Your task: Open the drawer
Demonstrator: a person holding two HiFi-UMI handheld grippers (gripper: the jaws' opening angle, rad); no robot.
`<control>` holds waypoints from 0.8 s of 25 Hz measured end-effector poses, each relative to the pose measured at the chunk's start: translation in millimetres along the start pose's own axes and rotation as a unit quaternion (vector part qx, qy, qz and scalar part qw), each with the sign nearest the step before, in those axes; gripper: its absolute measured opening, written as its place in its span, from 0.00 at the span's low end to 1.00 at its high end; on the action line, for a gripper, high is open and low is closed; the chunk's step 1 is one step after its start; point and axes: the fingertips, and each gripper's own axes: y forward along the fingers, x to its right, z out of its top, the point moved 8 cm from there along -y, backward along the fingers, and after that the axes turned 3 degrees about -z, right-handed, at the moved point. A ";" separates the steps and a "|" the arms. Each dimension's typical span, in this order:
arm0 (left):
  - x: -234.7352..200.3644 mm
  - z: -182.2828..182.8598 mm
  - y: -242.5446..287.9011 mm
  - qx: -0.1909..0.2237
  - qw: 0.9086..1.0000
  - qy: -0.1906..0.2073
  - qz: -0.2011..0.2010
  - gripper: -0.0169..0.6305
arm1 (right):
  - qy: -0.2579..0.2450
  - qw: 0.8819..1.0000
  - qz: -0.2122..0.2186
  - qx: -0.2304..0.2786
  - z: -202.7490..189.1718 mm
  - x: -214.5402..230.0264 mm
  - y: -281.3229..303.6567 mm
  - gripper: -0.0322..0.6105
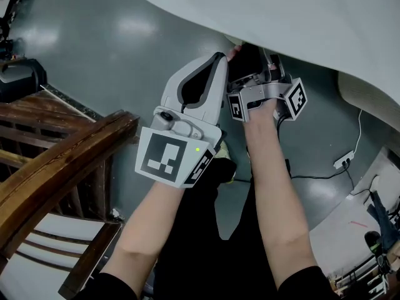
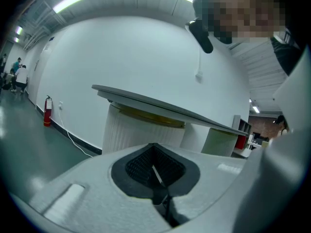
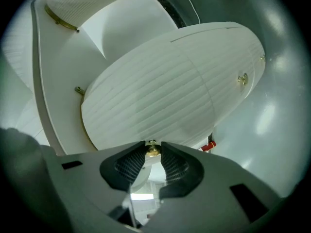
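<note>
Right gripper [image 3: 152, 144]: black ribbed pads closed on a small round brass knob [image 3: 152, 151], which sat pinched between the two tips. The knob belonged to a white, curved, finely ribbed drawer front [image 3: 165, 96] that filled the right gripper view directly ahead of the jaws; a second brass knob [image 3: 242, 79] stood further along the same ribbed face, well apart from the first. Whether the drawer stood out from its cabinet could not be told. Left gripper [image 2: 154, 149]: jaws together, nothing between them, pointed away from the drawer towards a flat grey-white tabletop slab [image 2: 160, 106] on a ribbed white base [image 2: 141, 130], with a red fire extinguisher [image 2: 47, 111] against the far wall. Head view: both forearms reached forward side by side, the right gripper's tips tucked beneath a broad white table edge [image 1: 300, 17], and the left gripper just beside it. A brown wooden chair [image 1: 56, 167] stood at the left on the grey floor [image 1: 125, 36].
</note>
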 end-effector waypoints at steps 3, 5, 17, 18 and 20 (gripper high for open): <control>3.9 0.9 -8.4 -0.002 1.000 -0.004 0.005 0.04 | -0.002 1.000 -0.003 -0.006 -8.3 -1.3 -12.5 0.22; 10.1 0.1 -20.7 -0.005 1.000 -0.006 0.006 0.04 | -0.001 1.000 -0.007 -0.006 -18.4 -2.3 -27.6 0.22; 21.6 -13.2 -43.4 -0.031 0.999 -0.022 0.020 0.04 | -0.001 0.999 -0.041 -0.017 -36.7 9.6 -73.1 0.21; 25.3 -14.9 -55.2 -0.030 0.999 -0.023 0.020 0.04 | -0.001 0.999 -0.042 -0.017 -44.6 9.6 -83.4 0.21; 31.6 -16.3 -71.9 -0.029 0.999 -0.024 0.020 0.04 | -0.001 0.999 -0.044 -0.017 -56.3 9.6 -99.1 0.21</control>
